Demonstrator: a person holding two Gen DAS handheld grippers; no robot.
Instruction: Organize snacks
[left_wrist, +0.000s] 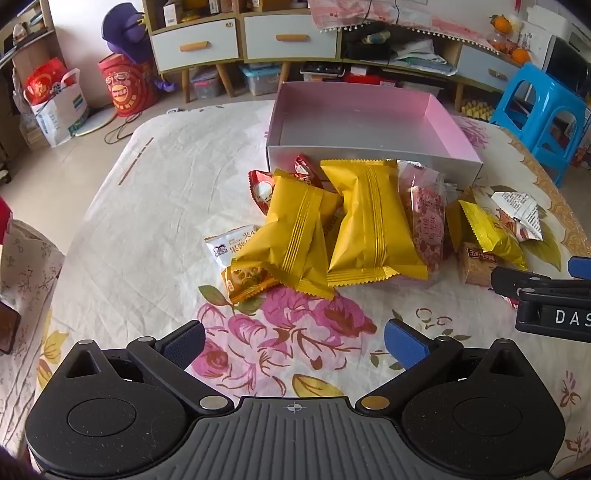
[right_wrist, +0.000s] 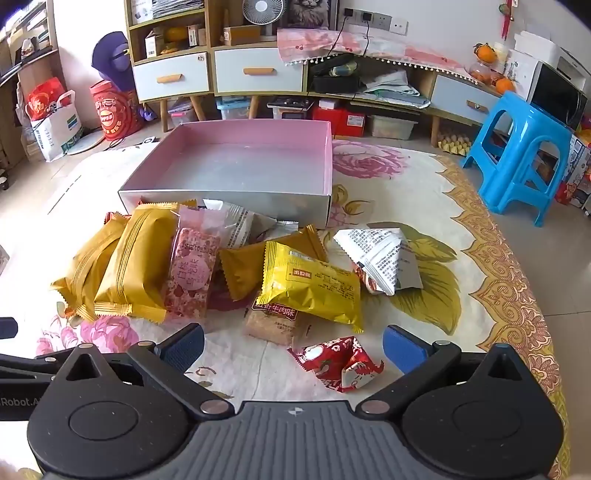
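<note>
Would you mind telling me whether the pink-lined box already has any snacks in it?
Empty. Both wrist views show the pink-lined box with a bare floor, while the snack packets all lie outside on the floral cloth before its front wall.

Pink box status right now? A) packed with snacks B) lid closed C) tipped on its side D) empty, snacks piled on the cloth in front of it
D: the pink box sits upright and open with a bare floor, while the snacks, such as the yellow packet, lie on the cloth before its front wall.
</note>
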